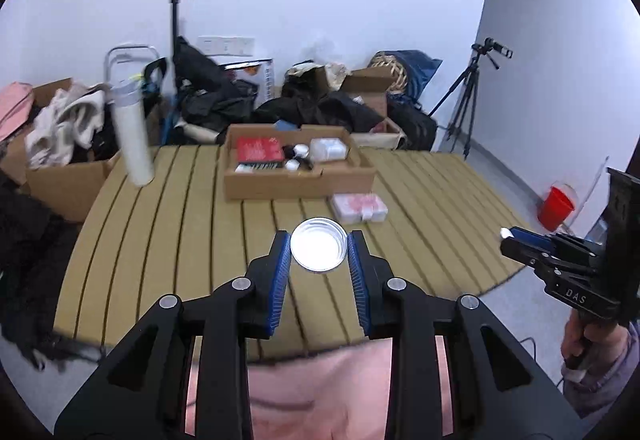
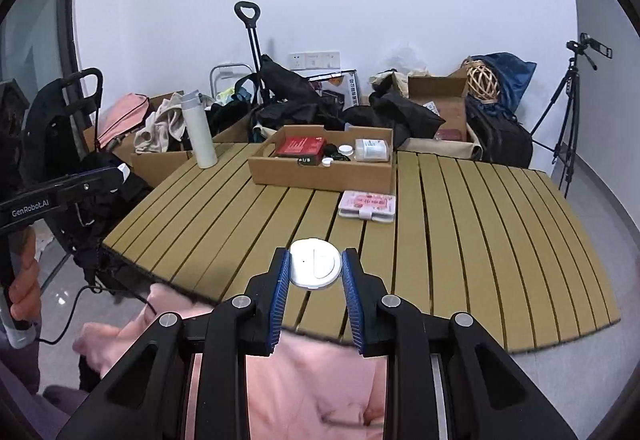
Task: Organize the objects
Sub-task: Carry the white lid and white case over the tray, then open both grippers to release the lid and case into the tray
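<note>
Both grippers hold round parts above the table.
Left gripper is closed on a clear jar; right gripper is closed on a white lid. Box stands behind.

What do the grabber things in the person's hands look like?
Both are black, with ridged blue pads inside the fingers and silver bolts at the joints. The left gripper says GenRobot.AI in white letters; the right gripper says DAS. A black cable trails from the left handle.

Matt slatted wooden table, plain cardboard box, glossy clear plastic dish, smooth white plastic lid
</note>
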Motion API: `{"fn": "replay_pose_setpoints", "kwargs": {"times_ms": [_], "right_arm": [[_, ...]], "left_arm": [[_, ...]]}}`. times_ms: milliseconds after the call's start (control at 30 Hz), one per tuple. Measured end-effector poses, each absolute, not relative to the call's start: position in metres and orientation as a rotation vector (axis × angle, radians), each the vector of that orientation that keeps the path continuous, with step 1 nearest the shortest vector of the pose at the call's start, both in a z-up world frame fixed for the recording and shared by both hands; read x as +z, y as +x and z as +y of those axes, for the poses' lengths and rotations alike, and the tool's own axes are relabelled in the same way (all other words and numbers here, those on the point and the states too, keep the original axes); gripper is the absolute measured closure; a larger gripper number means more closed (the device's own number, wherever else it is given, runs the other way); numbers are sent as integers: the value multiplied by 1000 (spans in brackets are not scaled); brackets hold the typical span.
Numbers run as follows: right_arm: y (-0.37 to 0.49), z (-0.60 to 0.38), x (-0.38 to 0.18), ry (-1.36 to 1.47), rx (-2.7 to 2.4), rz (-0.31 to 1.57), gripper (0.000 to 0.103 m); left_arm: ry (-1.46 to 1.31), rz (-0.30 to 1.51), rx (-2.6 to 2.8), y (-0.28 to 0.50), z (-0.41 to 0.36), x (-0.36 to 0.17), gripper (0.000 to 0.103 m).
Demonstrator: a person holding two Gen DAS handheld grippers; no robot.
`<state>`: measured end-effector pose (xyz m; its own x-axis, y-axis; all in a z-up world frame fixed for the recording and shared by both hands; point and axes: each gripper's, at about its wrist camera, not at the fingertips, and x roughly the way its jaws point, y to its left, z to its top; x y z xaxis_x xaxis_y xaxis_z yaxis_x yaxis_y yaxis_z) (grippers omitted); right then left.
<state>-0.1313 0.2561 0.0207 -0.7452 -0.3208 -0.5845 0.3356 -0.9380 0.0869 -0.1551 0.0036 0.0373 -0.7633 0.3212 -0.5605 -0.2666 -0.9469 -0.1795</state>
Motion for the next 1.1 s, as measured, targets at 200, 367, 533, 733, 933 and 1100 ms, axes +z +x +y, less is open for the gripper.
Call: {"fn": "replay_pose_setpoints", "kwargs": {"times_ms": [200, 367, 533, 733, 933, 1100], "right_arm": [[-258, 247, 54, 865, -2583, 38, 74], [-403, 226, 28, 1080, -2488, 0, 74], [-512, 205, -48, 1356, -2355, -158, 74], [-562, 187, -113, 1524, -2306, -162, 74], [-581, 187, -135, 1590, -2290, -166, 72], [-572, 190, -122, 1566, -2290, -130, 34]], "left_arm": [[-996, -242, 2529, -301, 6, 54, 78], [-1211, -272, 2475, -430, 26, 15, 78], [-1454, -257, 2420, -511, 48, -63, 78], [-1565, -194, 2385, -546, 63, -115, 77], [-1606, -204, 2402, -560, 56, -130, 71], [-1587, -185, 2443, -548, 51, -121, 51]]}}
